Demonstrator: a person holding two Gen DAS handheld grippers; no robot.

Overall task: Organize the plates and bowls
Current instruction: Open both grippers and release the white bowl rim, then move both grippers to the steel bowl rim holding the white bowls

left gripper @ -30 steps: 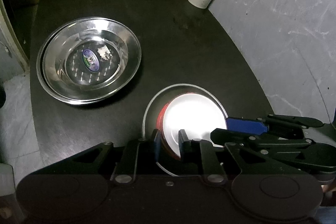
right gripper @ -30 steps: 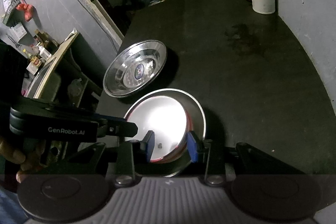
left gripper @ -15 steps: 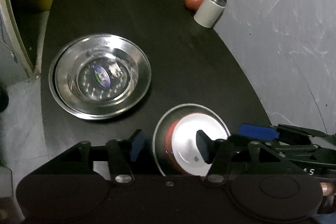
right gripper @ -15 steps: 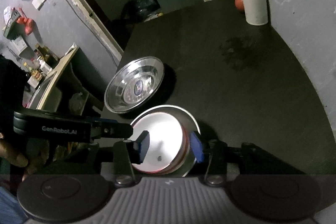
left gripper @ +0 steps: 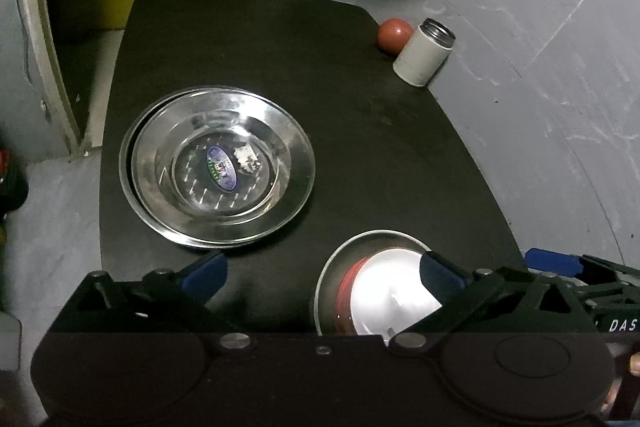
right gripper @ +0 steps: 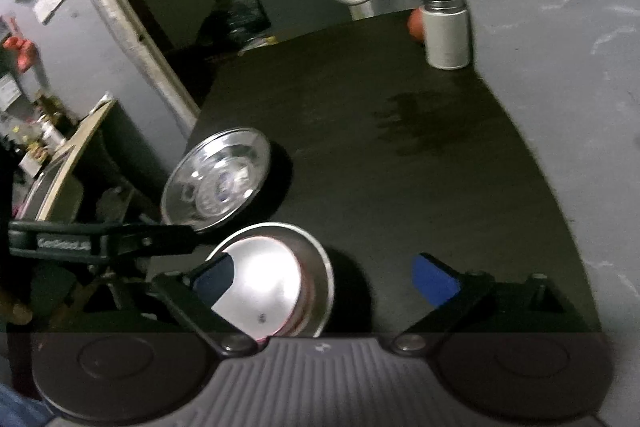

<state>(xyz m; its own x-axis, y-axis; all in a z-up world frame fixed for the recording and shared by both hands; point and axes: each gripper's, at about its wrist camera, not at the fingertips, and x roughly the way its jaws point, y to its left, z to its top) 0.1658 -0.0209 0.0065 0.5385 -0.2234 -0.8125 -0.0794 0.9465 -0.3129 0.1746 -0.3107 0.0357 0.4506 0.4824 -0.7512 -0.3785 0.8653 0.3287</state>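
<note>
Left wrist view: my left gripper [left gripper: 322, 273] has its jaws opening, blue pads spread wide over the near edge of the dark table [left gripper: 360, 147], clamped on nothing. The right pad hangs over the white bowl [left gripper: 394, 291], which sits inside a red bowl [left gripper: 345, 291], both nested in a steel bowl [left gripper: 340, 259] at the near right of the table. I cannot tell whether that pad touches the white rim. Farther left, well apart from that stack, two steel plates [left gripper: 218, 167] lie one on the other, the upper one carrying an oval sticker. At the far right corner a white canister [left gripper: 422, 53] stands just beside a red ball [left gripper: 394, 35].

From the right wrist, my right gripper [right gripper: 322, 277] is also opening, fingers wide apart and holding nothing. Its left pad sits over the white bowl [right gripper: 264, 287]; the right pad is above bare table [right gripper: 400, 167]. The plates [right gripper: 216, 183] show far left of the stack, the canister [right gripper: 446, 31] far right.
</note>
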